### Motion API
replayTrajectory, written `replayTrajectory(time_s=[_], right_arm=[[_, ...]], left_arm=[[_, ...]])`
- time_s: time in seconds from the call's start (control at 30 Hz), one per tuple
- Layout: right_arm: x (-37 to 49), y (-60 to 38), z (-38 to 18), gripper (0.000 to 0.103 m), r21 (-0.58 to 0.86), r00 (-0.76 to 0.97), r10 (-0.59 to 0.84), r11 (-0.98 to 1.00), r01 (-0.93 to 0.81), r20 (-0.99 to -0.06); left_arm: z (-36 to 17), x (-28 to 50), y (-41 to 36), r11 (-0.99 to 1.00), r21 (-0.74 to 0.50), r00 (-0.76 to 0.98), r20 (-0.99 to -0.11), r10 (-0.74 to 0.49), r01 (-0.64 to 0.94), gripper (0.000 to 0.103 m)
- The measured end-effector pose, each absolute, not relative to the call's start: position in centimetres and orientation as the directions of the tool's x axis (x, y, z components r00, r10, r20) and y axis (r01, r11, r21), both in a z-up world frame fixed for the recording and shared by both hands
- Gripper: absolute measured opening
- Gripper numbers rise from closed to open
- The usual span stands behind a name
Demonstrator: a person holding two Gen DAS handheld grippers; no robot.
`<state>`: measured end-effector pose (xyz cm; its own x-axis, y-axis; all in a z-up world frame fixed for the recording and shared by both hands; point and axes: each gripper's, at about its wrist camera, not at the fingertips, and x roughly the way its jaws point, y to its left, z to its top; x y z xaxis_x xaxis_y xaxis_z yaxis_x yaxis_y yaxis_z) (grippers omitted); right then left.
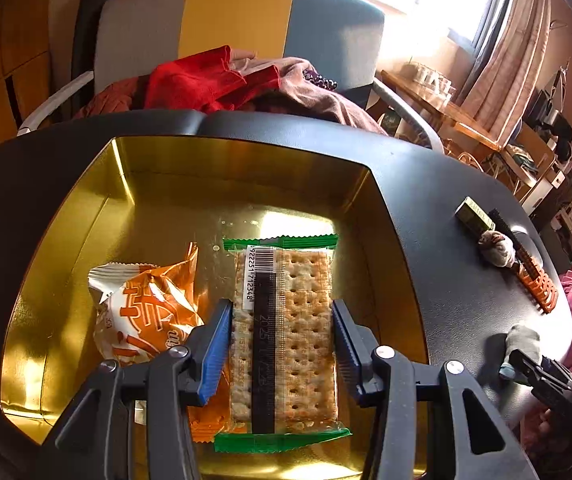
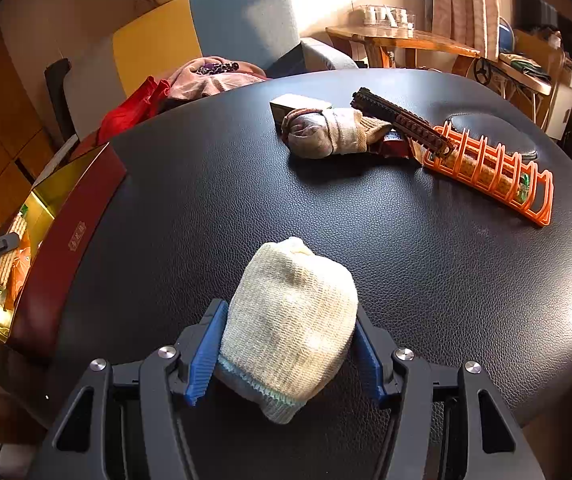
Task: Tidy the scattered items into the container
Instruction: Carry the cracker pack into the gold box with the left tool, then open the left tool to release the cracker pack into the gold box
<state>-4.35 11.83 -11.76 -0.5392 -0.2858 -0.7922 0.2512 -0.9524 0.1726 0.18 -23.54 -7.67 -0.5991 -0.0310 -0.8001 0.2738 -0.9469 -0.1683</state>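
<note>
The left gripper clamps a cracker pack inside the gold box, beside an orange packet. Right of the box, on bare table, the right gripper clamps a rolled sock.

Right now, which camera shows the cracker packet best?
The left wrist view: the cracker packet fills the centre, lying in the gold box between the left gripper's fingers. The right wrist view shows only its sliver at the left edge.
</note>
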Motion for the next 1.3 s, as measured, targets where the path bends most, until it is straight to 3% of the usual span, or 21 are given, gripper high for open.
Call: replayTrajectory(time_s=[0.53, 0.8, 1.2, 1.3], right_arm=[[-4.2, 12.0, -11.8, 0.061, 0.183, -0.538, -0.297, -0.949, 0.255, -0.789], [-4.4, 11.8, -11.9, 0.061, 0.176, -0.535, -0.292, -0.95, 0.257, -0.793], [-4.3, 10.8, -11.5, 0.058, 0.13, -0.543, -0.257, -0.956, 0.262, -0.799], [-4.3, 10.8, -10.6, 0.057, 0.173, -0.546, -0.289, -0.951, 0.256, -0.786]], left_arm=[[-10.3, -1.5, -24.6, -0.939, -0.067, -0.508, -0.853, -0.122, 0.337, 0.049], [-9.0, 0.4, -25.2, -0.927, -0.146, -0.554, -0.829, -0.076, 0.345, 0.056], [-5.8, 8.9, -25.7, -0.904, -0.233, -0.649, -0.758, -0.062, 0.358, 0.057], [-5.7, 10.8, -25.8, -0.901, -0.228, -0.657, -0.75, -0.079, 0.368, 0.057]])
